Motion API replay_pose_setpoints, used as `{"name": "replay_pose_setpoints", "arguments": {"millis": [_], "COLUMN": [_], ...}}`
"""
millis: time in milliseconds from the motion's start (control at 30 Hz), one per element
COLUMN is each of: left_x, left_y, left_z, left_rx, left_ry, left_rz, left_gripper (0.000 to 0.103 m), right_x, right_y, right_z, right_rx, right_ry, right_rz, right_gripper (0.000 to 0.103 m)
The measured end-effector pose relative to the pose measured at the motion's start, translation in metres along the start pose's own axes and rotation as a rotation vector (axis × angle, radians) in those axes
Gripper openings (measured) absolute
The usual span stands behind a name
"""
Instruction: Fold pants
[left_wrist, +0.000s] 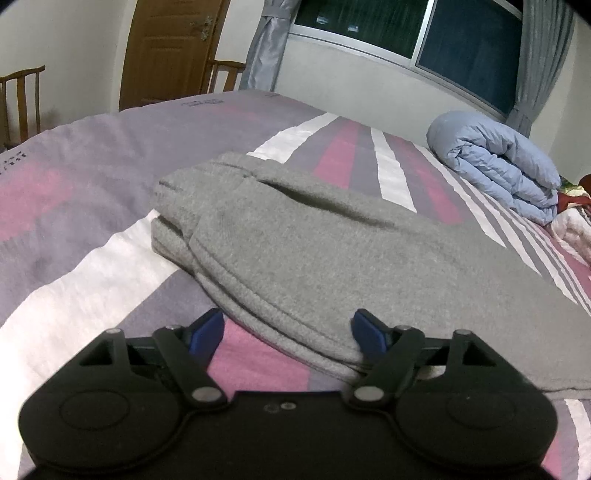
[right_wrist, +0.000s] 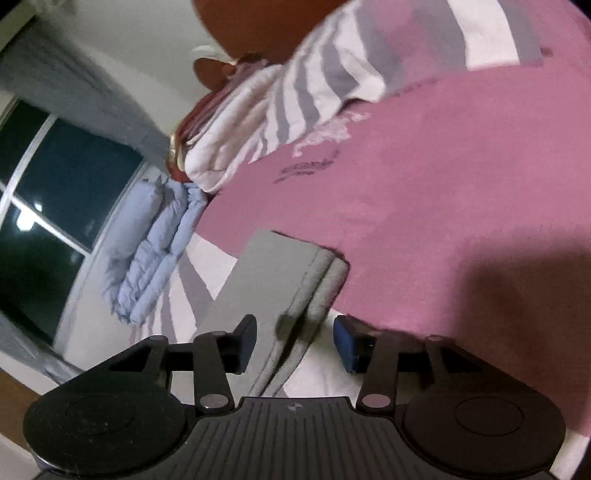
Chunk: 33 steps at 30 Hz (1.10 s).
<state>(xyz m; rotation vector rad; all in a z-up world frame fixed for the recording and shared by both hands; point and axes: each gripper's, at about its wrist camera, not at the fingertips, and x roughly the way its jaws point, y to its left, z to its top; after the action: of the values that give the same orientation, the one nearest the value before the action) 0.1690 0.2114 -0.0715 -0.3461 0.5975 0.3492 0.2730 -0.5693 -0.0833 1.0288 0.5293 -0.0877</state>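
The grey pants (left_wrist: 295, 243) lie folded in stacked layers on the striped bed cover (left_wrist: 92, 206). My left gripper (left_wrist: 288, 332) is open, its blue-padded fingers either side of the near folded edge, just above the bed. In the right wrist view, which is rolled to one side, the folded pants (right_wrist: 280, 280) reach toward me. My right gripper (right_wrist: 295, 339) is open with the layered edge of the pants between its fingers, which are apart from the cloth.
A rolled light-blue duvet (left_wrist: 498, 166) lies by the window wall and also shows in the right wrist view (right_wrist: 147, 251). A striped pillow (right_wrist: 295, 99) lies at the bed's head. Wooden chairs (left_wrist: 22, 99) and a door (left_wrist: 170, 48) stand beyond the bed.
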Motion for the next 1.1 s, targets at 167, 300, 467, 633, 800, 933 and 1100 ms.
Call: {"name": "replay_pose_setpoints", "arguments": {"millis": [167, 300, 467, 633, 800, 933, 1100], "left_x": [0.001, 0.001, 0.003, 0.006, 0.004, -0.008, -0.037], "left_y": [-0.001, -0.001, -0.001, -0.003, -0.001, -0.005, -0.031], "left_z": [0.000, 0.000, 0.000, 0.000, 0.000, 0.002, 0.019], "left_rx": [-0.004, -0.006, 0.000, 0.007, 0.003, 0.017, 0.113], "left_ry": [0.002, 0.002, 0.005, 0.009, 0.005, -0.027, -0.137], "left_rz": [0.002, 0.000, 0.002, 0.016, 0.011, 0.043, 0.005], "left_gripper": [0.072, 0.072, 0.073, 0.076, 0.076, 0.071, 0.071], "right_x": [0.028, 0.045, 0.004, 0.057, 0.037, 0.000, -0.017], "right_y": [0.003, 0.032, 0.083, 0.027, 0.018, 0.019, 0.042], "right_z": [0.016, 0.027, 0.032, 0.024, 0.022, 0.017, -0.002], "right_rx": [0.032, -0.135, -0.553, -0.420, -0.344, -0.333, -0.423], "right_ry": [0.054, 0.102, -0.034, 0.146, 0.062, -0.042, -0.032], "right_rz": [-0.029, -0.036, 0.054, -0.106, -0.089, -0.070, -0.012], "right_gripper": [0.046, 0.010, 0.010, 0.010, 0.026, 0.028, 0.028]}}
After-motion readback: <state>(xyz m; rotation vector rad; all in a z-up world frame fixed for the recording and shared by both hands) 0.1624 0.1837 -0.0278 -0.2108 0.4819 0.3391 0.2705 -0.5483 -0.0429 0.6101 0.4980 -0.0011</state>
